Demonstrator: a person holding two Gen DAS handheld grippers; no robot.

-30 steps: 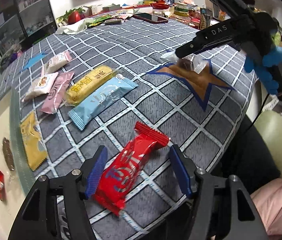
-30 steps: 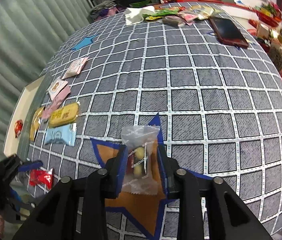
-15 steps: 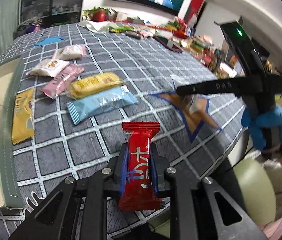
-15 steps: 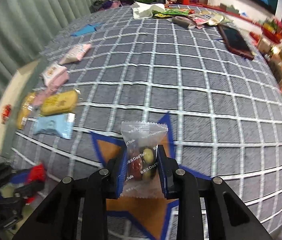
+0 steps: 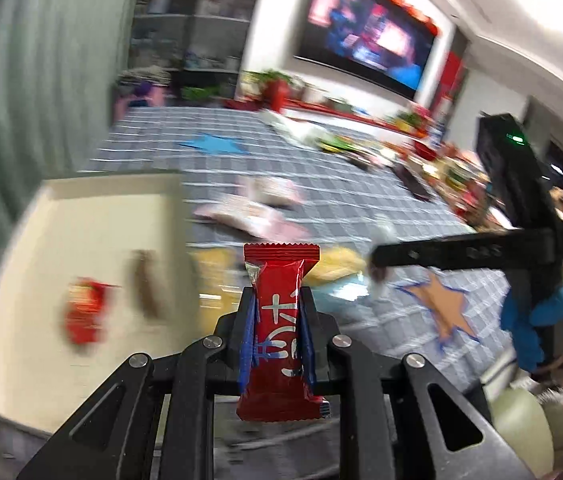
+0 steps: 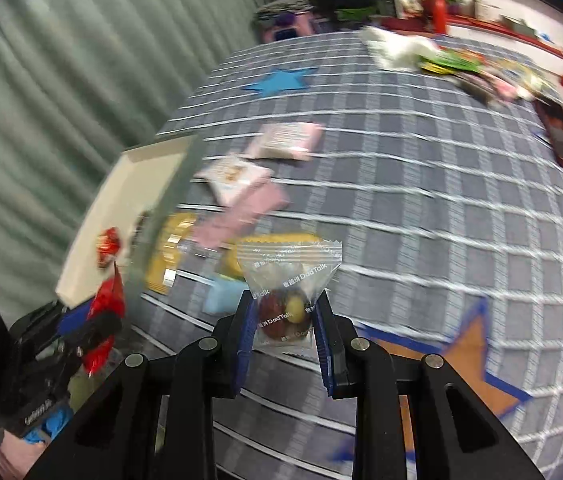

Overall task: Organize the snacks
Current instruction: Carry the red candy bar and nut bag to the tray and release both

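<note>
The tray [image 5: 81,216] at the table's left edge holds a small red packet [image 5: 83,314] and a brown bar [image 5: 145,282]. Right of the tray, pink [image 6: 241,208], yellow [image 6: 169,256] and blue [image 6: 221,298] packs lie on the checked cloth [image 6: 421,200]. The left gripper [image 5: 277,336] is clamped on the red bar [image 5: 279,336], held upright. The right gripper [image 6: 285,320] is clamped on the clear bag [image 6: 287,280]. A second ago both items lay on the cloth; both are now lifted, nearer the tray.

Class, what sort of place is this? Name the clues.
Probably a home living room: a wall television, shelves beside it, and a checked tablecloth strewn with snacks.
</note>
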